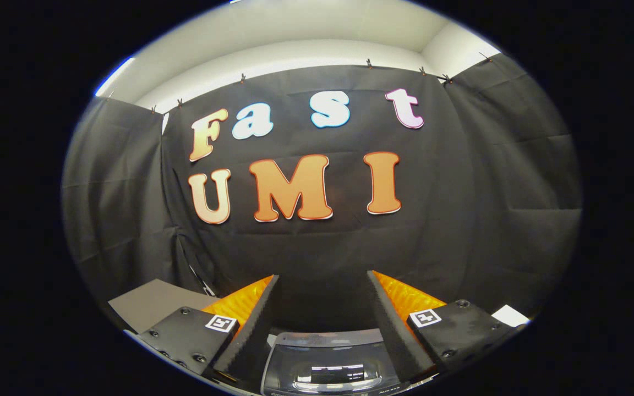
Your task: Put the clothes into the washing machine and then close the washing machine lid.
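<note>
My gripper (322, 280) is held up and points at the black cloth wall, its two fingers (256, 319) spread wide apart with nothing between them. Below the gap between the fingers sits the washing machine (328, 368). It shows its top with a glossy, see-through lid that reflects the ceiling lights. I cannot tell whether that lid is fully down. No garment is between the fingers.
A grey flat surface (152, 305) lies to the left, beside the left finger. A small white corner (509, 315) shows just past the right finger. The black cloth wall (460, 220) stands close behind the machine.
</note>
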Tool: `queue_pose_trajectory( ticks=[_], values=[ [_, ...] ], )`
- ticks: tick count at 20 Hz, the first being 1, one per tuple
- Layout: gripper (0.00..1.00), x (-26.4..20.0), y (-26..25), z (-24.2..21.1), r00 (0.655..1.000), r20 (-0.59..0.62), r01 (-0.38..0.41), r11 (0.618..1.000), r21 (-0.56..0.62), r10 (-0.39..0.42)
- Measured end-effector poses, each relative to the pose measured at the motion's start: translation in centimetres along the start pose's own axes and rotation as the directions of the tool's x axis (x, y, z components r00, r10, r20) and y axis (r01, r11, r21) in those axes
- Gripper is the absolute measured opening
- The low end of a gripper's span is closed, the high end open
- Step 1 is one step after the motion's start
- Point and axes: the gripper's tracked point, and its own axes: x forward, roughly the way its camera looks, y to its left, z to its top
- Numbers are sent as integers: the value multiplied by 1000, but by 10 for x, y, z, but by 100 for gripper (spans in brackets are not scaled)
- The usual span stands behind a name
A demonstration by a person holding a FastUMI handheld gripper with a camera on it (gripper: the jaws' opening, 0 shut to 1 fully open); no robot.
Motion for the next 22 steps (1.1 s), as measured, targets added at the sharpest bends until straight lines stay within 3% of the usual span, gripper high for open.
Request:
queue_pose_trajectory(
  ticks=[10, 14, 22],
  values=[
    [98, -37, 1, 50, 994, 105, 3, 995, -96, 7],
    [98, -40, -1, 62, 991, 132, -4, 999, -36, 9],
    [98, -48, -35, 71, 982, 170, 81, 997, -19, -76]
  ],
)
